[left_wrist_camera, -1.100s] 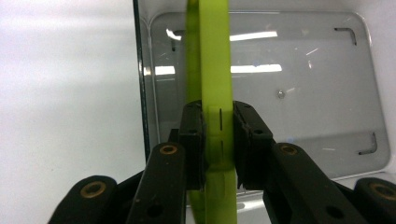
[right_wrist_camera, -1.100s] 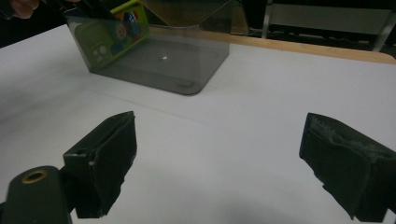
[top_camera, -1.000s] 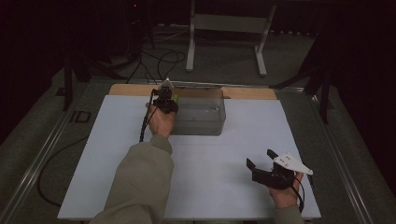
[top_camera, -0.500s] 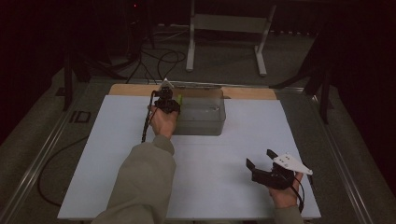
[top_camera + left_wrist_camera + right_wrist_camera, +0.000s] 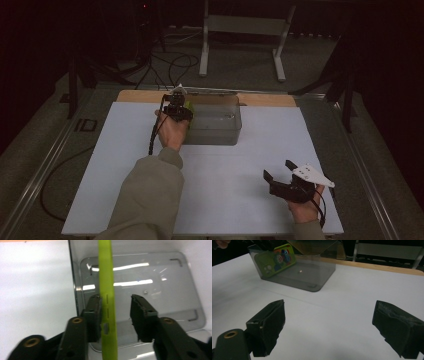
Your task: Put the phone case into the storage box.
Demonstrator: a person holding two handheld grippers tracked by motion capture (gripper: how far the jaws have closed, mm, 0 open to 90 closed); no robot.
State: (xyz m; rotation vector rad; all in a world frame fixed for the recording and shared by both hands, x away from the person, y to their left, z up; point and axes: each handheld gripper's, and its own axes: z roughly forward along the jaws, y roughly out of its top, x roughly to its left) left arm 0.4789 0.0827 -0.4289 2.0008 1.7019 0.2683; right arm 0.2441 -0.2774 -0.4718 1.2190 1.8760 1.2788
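Left gripper [image 5: 115,315] fingers have just been opening around one green phone case [image 5: 107,290] in one clear bin [image 5: 220,131]; right gripper [image 5: 332,330] fingers spread.

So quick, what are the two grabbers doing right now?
Left gripper: jaws just opening, green phone case between them, one pad off it, over the clear bin.
Right gripper: open, empty.

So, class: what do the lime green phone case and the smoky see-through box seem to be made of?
Lime green phone case: probably soft silicone or rubbery plastic; matte, no glare, moulded button slots along its thin edge. Smoky see-through box: likely rigid acrylic or similar plastic; glossy, with sharp light reflections, and the table shows through its walls.
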